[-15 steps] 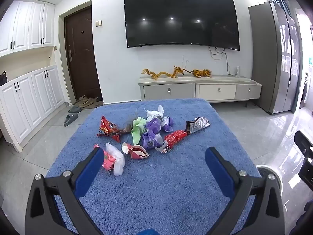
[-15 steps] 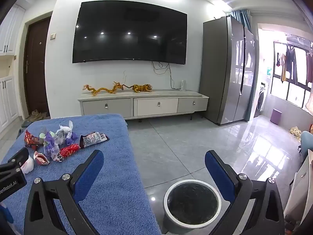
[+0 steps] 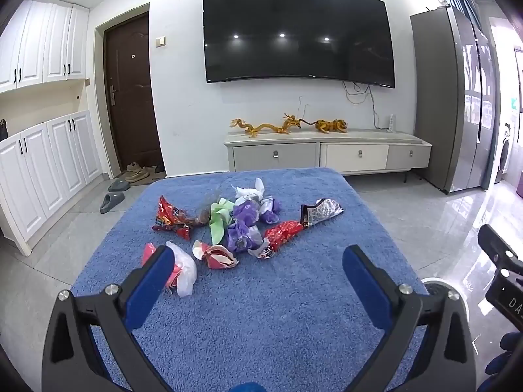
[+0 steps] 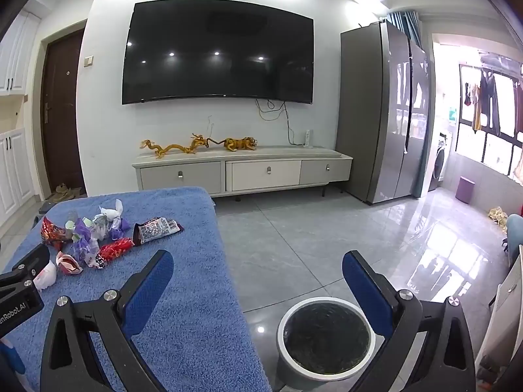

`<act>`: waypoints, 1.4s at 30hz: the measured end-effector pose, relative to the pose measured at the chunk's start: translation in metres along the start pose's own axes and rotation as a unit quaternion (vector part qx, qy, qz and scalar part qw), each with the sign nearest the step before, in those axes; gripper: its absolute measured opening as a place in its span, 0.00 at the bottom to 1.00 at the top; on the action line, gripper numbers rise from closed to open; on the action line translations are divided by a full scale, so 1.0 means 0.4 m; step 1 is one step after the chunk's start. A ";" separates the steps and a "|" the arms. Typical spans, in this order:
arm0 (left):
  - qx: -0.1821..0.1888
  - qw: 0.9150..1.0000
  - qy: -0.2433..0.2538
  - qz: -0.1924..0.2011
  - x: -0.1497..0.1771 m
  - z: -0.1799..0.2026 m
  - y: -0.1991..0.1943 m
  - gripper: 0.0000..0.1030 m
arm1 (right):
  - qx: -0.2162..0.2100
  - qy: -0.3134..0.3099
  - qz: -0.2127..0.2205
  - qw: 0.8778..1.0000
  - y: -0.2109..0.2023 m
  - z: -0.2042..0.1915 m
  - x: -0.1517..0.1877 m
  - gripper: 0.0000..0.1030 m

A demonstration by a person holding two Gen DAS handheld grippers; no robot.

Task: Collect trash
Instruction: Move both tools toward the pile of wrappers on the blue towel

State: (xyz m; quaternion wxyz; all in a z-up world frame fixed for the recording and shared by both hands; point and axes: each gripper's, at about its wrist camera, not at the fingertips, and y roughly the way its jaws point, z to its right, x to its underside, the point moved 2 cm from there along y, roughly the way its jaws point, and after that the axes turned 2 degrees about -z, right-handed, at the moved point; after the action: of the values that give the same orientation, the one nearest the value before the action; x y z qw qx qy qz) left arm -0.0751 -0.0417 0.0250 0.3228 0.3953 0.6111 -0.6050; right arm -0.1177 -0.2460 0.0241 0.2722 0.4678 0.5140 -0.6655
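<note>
Trash pile [image 3: 242, 225] on blue towel [image 3: 261, 326], bin [image 4: 325, 336] nearby

You have bare blue terry cloth [image 3: 261, 326] ahead of left gripper [image 3: 258, 274]; crumpled wrapper cluster [image 3: 242, 225] blocks beyond. Open round white-rimmed bin [image 4: 325, 336] below right gripper [image 4: 258, 274], unobstructed.

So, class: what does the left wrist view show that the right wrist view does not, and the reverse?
Only the left wrist view: grey slippers by the door. Only the right wrist view: the whole open bin, hanging laundry, a purple stool. Both: the blue towel with wrappers, the television, and each view's own open gripper, left, right.
</note>
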 end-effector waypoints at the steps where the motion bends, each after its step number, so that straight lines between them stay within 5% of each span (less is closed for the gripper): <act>1: 0.003 1.000 0.002 -0.004 0.001 0.003 0.005 1.00 | 0.000 -0.001 -0.001 1.000 0.005 -0.002 0.002 1.00; 31: 0.053 0.997 0.042 -0.049 0.021 0.054 0.126 1.00 | -0.004 -0.029 -0.042 0.999 0.120 0.007 0.035 1.00; 42: 0.062 0.996 -0.011 -0.067 0.005 -0.096 0.185 1.00 | -0.073 -0.042 -0.067 0.994 0.183 -0.086 0.001 1.00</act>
State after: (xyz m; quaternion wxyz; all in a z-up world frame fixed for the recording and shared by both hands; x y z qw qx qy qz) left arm -0.0081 -0.0068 -0.0101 0.2637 0.3661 0.5939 -0.6661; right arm -0.0442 -0.2372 -0.0088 0.2819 0.3825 0.5798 -0.6618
